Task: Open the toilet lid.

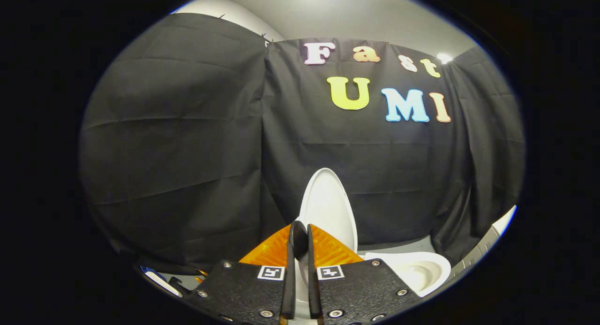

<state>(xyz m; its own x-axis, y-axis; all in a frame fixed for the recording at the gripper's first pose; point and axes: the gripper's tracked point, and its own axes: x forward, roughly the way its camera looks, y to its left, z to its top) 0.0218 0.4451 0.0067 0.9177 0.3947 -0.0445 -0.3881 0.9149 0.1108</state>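
A: What is seen of the claw (300, 243)?

B: Its two fingers (287, 287) are drawn nearly together, with only a narrow slit left between them. A dark, rounded part is seen at the top of that slit. Whether something thin is pinched there cannot be told, so a grasp is not claimed; the claw is seen clenched.

A: And where is the task's thing found?

B: The white, oval, glossy plastic toilet lid (328, 207) is seen raised, standing nearly upright just beyond the fingertips. Its lower part is hidden behind the claw. Whether it is touched by the fingers cannot be told.

A: What is seen beside it?

B: The white ceramic toilet bowl (412, 268) is seen to the right of the fingers and below the lid, with its rim uncovered and its pale inside exposed.

A: What lies behind?

B: A wall of black draped cloth (187, 128) is hung behind the lid and the bowl, folded at a corner to the left of the lid. A grey ceiling (337, 15) is seen above the cloth, with a small bright lamp (444, 58) at its right side. A strip of grey floor (398, 244) is seen between the bowl and the foot of the cloth.
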